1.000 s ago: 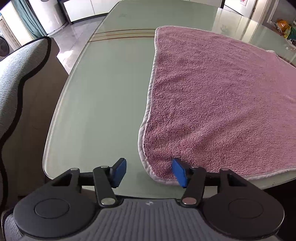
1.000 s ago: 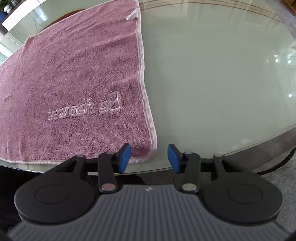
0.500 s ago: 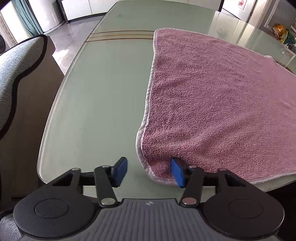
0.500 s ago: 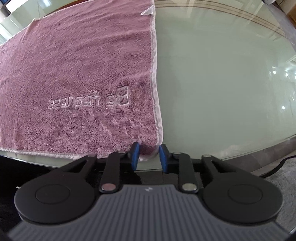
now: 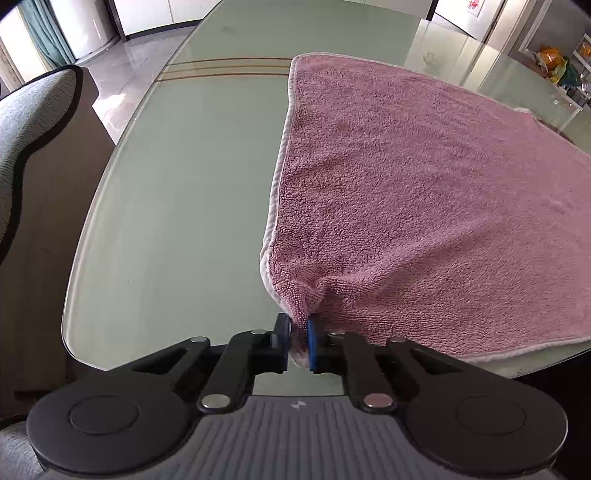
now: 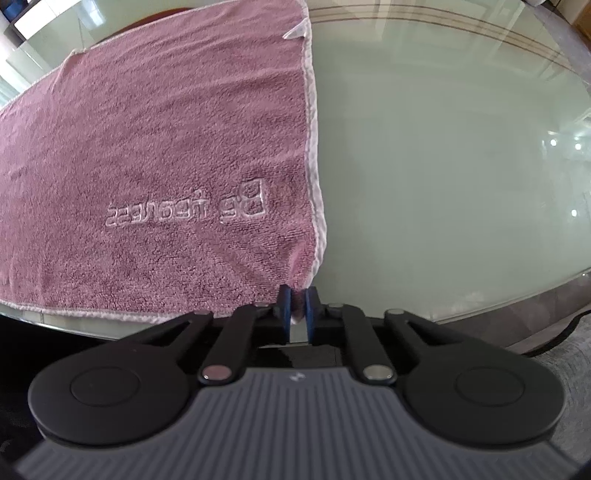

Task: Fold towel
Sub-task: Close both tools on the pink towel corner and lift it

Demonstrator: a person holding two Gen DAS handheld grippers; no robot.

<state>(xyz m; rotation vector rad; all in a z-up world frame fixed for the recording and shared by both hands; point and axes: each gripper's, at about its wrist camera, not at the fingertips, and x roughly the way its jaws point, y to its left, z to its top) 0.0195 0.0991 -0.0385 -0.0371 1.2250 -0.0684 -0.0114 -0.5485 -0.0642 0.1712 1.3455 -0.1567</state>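
A pink towel [image 5: 424, 192] with a pale hem lies spread on a green glass table [image 5: 184, 184]. My left gripper [image 5: 298, 341] is shut on the towel's near left corner, which bunches up and lifts a little between the blue pads. In the right wrist view the same towel [image 6: 155, 155] shows embossed lettering near its right edge. My right gripper [image 6: 296, 314] is shut on the near right corner at the table's front edge. A small tag [image 6: 295, 33] sticks out at the far right corner.
An upholstered chair [image 5: 33, 129] stands off the table's left edge. Bare glass table [image 6: 443, 166] stretches to the right of the towel. Shelves with colourful items [image 5: 561, 66] sit at the far right, beyond the table.
Both grippers have closed on the towel's near corners; the right one closed first, the left one after. The left corner now bunches and rises slightly.
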